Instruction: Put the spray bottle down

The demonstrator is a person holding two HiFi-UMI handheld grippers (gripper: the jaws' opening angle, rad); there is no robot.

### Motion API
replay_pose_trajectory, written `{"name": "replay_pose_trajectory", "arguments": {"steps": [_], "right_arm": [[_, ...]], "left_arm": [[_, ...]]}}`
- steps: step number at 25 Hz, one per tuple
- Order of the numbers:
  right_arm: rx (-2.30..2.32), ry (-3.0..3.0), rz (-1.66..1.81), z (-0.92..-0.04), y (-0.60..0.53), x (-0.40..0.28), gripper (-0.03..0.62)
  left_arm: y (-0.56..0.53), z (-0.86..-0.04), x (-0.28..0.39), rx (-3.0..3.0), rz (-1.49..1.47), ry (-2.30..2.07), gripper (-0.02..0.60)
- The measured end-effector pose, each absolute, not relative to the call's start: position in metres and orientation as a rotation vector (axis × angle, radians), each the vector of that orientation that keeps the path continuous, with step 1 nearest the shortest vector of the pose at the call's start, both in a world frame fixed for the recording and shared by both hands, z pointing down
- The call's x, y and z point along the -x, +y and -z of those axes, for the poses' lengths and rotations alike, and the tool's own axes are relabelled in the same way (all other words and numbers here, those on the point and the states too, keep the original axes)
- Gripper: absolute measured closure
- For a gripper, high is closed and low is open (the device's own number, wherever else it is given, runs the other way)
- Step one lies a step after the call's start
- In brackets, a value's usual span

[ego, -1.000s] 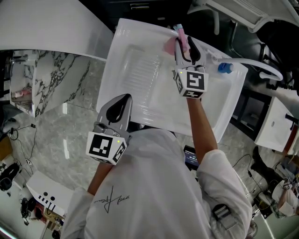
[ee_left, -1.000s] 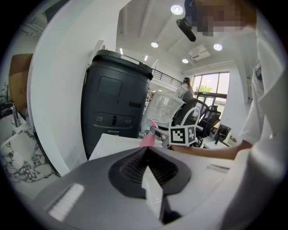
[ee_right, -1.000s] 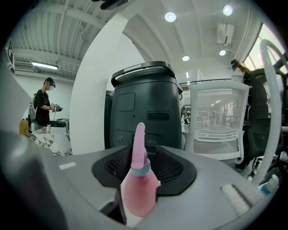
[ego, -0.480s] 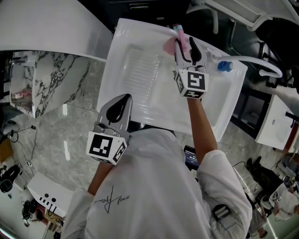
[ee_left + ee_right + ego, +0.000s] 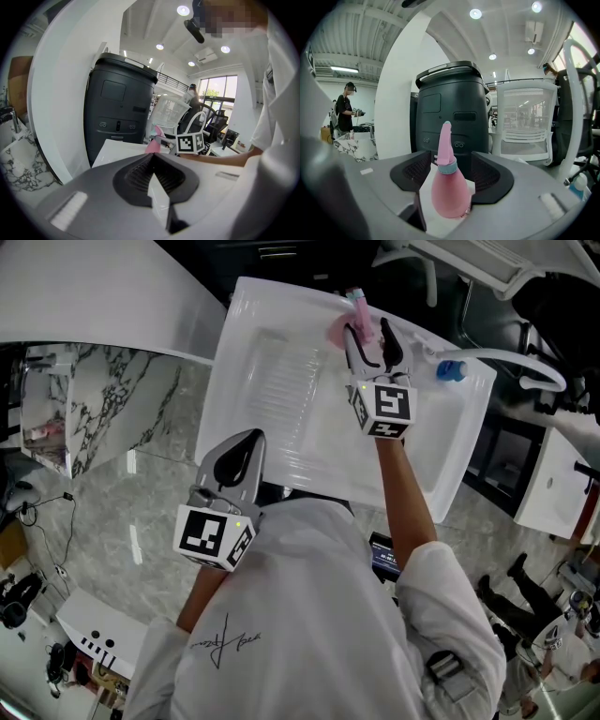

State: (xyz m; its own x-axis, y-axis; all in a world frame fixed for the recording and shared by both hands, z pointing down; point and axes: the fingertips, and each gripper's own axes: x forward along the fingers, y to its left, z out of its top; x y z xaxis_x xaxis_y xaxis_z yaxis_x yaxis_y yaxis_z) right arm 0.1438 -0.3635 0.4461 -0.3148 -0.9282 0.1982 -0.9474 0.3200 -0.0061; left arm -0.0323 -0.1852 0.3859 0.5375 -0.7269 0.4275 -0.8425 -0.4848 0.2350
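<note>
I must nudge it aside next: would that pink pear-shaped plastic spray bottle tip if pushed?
Probably steady if pushed low: the pink pear-shaped plastic spray bottle stands upright on a wide base. A push at its tall narrow nozzle could topple it. Its smooth plastic may slip.

Right gripper (image 5: 367, 334) outstretched, jaws just opening (spray bottle (image 5: 449, 190) between them); left gripper (image 5: 247, 439) closed.

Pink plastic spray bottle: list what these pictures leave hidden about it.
- Head view: the pink plastic spray bottle is partly covered by the right hand-held gripper, whose jaws have just been opening around it.
- Left gripper view: only a pink sliver shows past the left hand-held gripper.
- Right gripper view: pink wall shows no fill level.
</note>
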Motion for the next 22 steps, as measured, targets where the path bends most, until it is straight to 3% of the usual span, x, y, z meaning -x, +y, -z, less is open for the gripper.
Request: {"name": "replay_pose_trajectory", "arguments": {"steps": [22], "right_arm": [[-1.727, -2.431, -0.203, -0.428, -0.325, -0.145, 0.361]], "left_arm": [[-0.166, -0.374, 0.028, -2.425, -0.352, -1.233, 0.531]]}}
